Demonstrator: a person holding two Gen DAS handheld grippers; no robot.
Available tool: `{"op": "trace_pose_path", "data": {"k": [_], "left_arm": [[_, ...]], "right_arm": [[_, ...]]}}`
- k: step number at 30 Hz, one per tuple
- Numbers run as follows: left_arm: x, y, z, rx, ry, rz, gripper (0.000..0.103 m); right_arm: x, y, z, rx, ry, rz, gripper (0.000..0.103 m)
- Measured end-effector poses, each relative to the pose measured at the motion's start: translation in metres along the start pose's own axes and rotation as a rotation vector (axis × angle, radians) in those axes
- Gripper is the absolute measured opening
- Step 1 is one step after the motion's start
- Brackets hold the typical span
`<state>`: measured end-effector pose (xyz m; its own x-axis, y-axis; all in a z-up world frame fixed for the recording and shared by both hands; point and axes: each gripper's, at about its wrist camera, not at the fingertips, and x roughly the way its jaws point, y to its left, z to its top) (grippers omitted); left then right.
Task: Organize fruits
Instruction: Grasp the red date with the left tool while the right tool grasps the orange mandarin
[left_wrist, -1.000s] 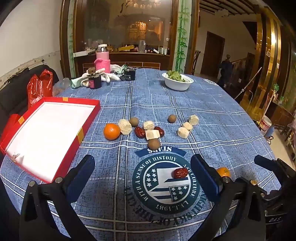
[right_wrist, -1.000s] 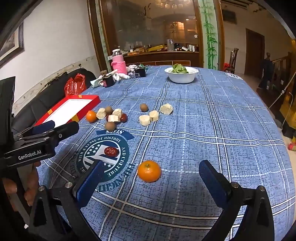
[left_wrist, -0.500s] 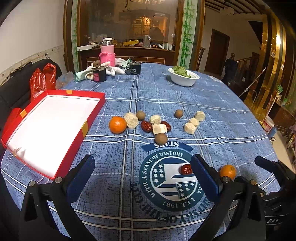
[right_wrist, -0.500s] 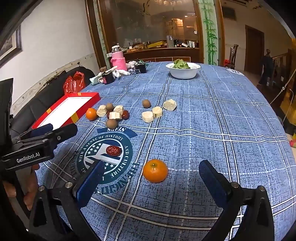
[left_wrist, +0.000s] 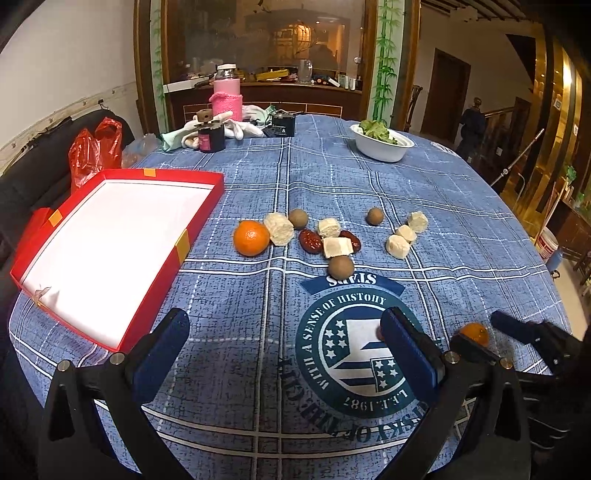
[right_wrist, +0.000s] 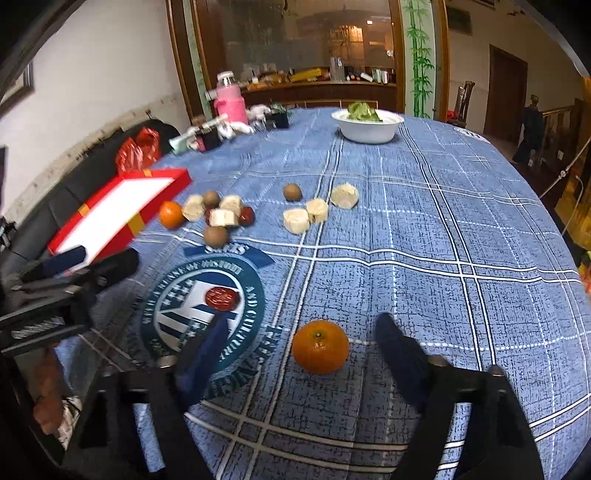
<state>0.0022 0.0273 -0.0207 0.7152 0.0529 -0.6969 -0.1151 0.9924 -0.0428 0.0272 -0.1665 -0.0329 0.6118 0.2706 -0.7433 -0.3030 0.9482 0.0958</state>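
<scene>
Change since earlier: right gripper (right_wrist: 299, 350) has come forward and a little down, so the near orange (right_wrist: 320, 350) that lay ahead of its fingers now lies between them; its jaws, wide a second ago, are narrowing.
Right gripper: fingers closing around the near orange, a gap visible on both sides, pads not yet pressing on it.
Left gripper (left_wrist: 284, 347): fingers spread wide with nothing between them, hovering over the printed emblem (left_wrist: 364, 350) on the blue checked cloth; it has hardly shifted.
Near orange: rests on the surface just right of the emblem; in the left wrist view it shows as a small orange patch (left_wrist: 474, 333) between the right gripper's fingers.
Red date (right_wrist: 221, 298): lies alone on the emblem, apart from the other fruit; in the left wrist view it is almost wholly hidden behind the left gripper's right finger.
Fruit cluster: second orange (left_wrist: 251, 237) nearest the box, then pale cake-like pieces (left_wrist: 279, 229), brown round fruits (left_wrist: 298, 218) and two more dates (left_wrist: 310, 240), touching or just beside one another.
Right-hand group: one brown round fruit (left_wrist: 374, 215) and three pale pieces (left_wrist: 398, 246), well apart from the near orange.
Red box (left_wrist: 201, 218): open, white inside, at the left edge of the surface, holding no fruit.
Far end: white bowl of greens (left_wrist: 382, 149), pink bottle (left_wrist: 227, 96), dark jar (left_wrist: 211, 136).
Person: a hand (right_wrist: 46, 402) shows under the left gripper in the right wrist view.
</scene>
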Motion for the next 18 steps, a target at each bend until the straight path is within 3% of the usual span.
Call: {"op": "trace_pose_path", "data": {"k": [2, 3, 14, 18], "left_arm": [[0.001, 0.001, 0.000, 0.000, 0.000, 0.003, 0.103], [0.001, 0.002, 0.000, 0.000, 0.000, 0.007, 0.103], [0.018, -0.007, 0.012, 0.018, 0.038, 0.024, 0.103], [0.024, -0.017, 0.006, -0.007, 0.091, -0.036, 0.099]], "right_arm": [[0.009, 0.001, -0.001, 0.004, 0.029, -0.006, 0.052], [0.011, 0.001, -0.001, 0.004, 0.032, -0.018, 0.031], [0.000, -0.023, 0.008, 0.064, -0.018, -0.003, 0.032], [0.002, -0.029, 0.006, 0.083, -0.019, 0.028, 0.032]]}}
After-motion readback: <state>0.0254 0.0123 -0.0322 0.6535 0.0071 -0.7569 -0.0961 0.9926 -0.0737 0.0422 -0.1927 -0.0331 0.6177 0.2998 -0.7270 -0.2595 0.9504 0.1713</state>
